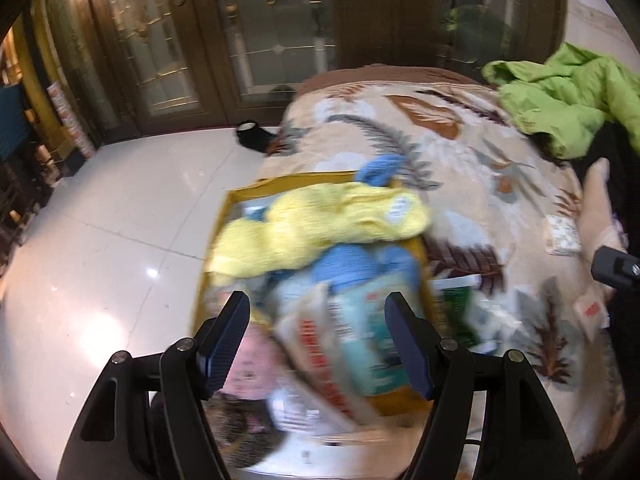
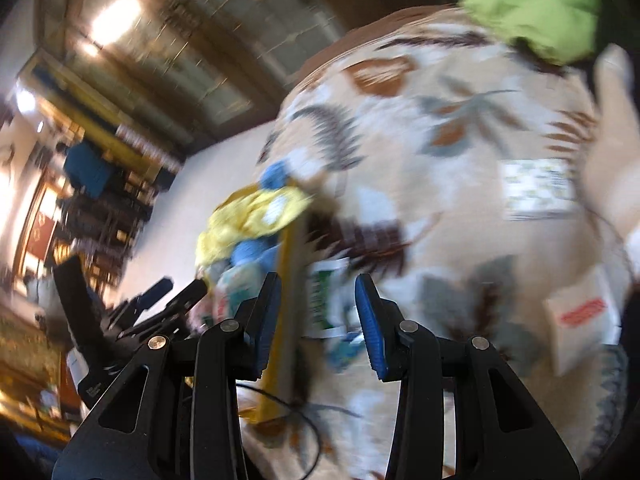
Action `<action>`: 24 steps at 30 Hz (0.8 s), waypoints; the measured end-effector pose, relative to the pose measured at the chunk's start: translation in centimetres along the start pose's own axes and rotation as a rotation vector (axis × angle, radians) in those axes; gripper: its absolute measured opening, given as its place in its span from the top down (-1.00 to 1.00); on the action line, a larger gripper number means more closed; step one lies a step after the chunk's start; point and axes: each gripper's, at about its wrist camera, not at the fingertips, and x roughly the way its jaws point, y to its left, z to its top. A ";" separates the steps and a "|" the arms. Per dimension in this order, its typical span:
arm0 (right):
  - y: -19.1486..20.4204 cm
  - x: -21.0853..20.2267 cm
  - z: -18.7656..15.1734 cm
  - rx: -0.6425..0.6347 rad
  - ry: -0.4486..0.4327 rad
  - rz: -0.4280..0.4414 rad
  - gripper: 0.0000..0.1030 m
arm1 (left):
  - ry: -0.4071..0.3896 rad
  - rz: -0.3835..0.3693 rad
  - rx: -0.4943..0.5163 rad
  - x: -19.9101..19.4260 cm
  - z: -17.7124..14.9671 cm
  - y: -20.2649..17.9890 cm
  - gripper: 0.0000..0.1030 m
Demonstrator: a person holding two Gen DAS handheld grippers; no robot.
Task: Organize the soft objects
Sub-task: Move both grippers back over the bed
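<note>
A yellow box (image 1: 294, 179) sits on the bed's leaf-patterned blanket (image 1: 460, 148) at its left edge. It holds a yellow cloth (image 1: 320, 224), blue cloths (image 1: 352, 264) and several soft packets (image 1: 360, 344). My left gripper (image 1: 318, 344) is open above the box's near end, with nothing between its fingers. In the right wrist view the box (image 2: 286, 276) and the yellow cloth (image 2: 252, 216) show at left. My right gripper (image 2: 318, 320) is open and empty over a green-and-white packet (image 2: 324, 300) lying on the blanket beside the box. Both views are motion-blurred.
A green jacket (image 1: 560, 100) lies at the bed's far right. Small packets (image 2: 580, 316) and a patterned one (image 2: 536, 188) lie on the blanket at right. A bare hand (image 2: 612, 152) shows at the right edge. White tiled floor (image 1: 120, 240) and glass doors lie to the left.
</note>
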 end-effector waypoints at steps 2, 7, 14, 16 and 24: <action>-3.0 -1.6 0.4 0.065 -0.035 -0.022 0.26 | 0.026 -0.081 0.002 0.2 0.3 -1.2 -0.36; -7.7 -3.6 0.5 0.175 -0.078 -0.057 0.07 | 0.076 -0.172 0.029 1.1 1.0 -4.4 -0.36; -9.9 -3.6 0.1 0.217 -0.065 -0.045 0.07 | 0.169 -0.228 0.063 2.6 0.9 -8.3 -0.37; -10.2 -3.4 0.1 0.226 -0.061 -0.045 0.07 | 0.194 -0.241 0.059 3.2 0.9 -8.9 -0.37; -11.2 -2.9 0.1 0.252 -0.048 -0.025 0.07 | 0.295 -0.173 0.006 6.1 0.2 -10.7 -0.37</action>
